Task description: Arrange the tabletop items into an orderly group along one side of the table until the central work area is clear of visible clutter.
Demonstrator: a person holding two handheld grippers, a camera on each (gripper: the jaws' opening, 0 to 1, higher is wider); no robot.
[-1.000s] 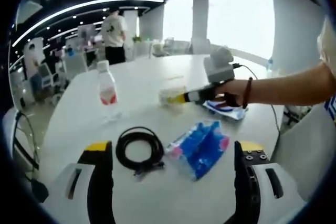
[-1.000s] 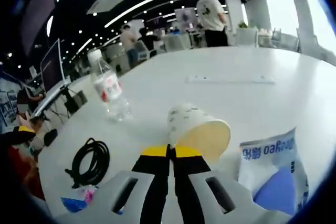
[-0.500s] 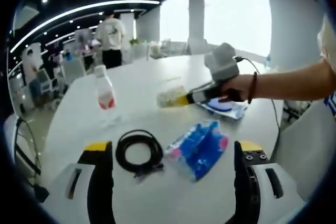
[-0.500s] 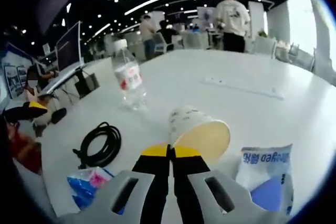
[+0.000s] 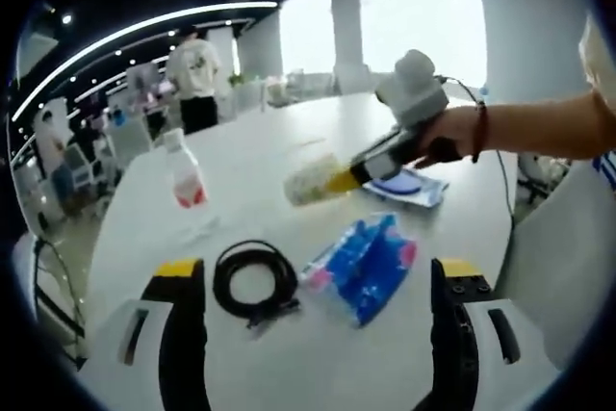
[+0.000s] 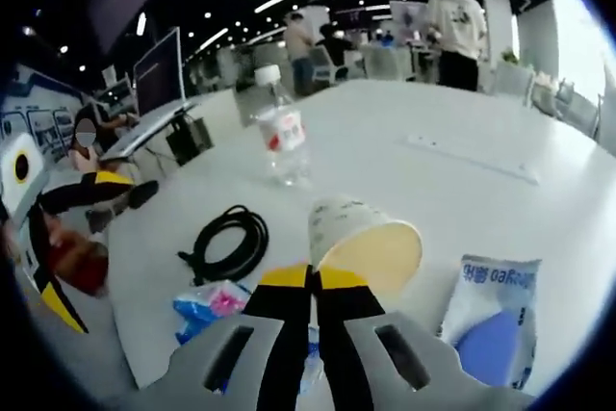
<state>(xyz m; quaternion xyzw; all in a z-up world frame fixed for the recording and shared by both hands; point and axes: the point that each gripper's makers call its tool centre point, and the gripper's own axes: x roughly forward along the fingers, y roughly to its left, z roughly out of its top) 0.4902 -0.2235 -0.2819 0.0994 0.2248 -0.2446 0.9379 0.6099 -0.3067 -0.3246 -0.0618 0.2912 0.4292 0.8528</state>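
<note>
Cup (image 6: pixel 363 243) pinched by right gripper (image 6: pixel 313 278), airborne

white table (image 5: pixel 289 151) with bottle (image 5: pixel 183 172), cable (image 5: pixel 255 278), packets (image 5: pixel 364 264)

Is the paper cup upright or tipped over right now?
Tipped: the paper cup lies sideways in the shut right tongs, its open mouth facing the camera.

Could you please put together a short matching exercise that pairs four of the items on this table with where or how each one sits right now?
Things:
1. paper cup
2. water bottle
3. black cable
4. blue packet

States:
A. coiled flat on the table
B. standing upright
C. pinched at its rim by the right gripper
D. lying between the left gripper's open jaws, right of the coil

Pairs: 1-C, 2-B, 3-A, 4-D
</note>
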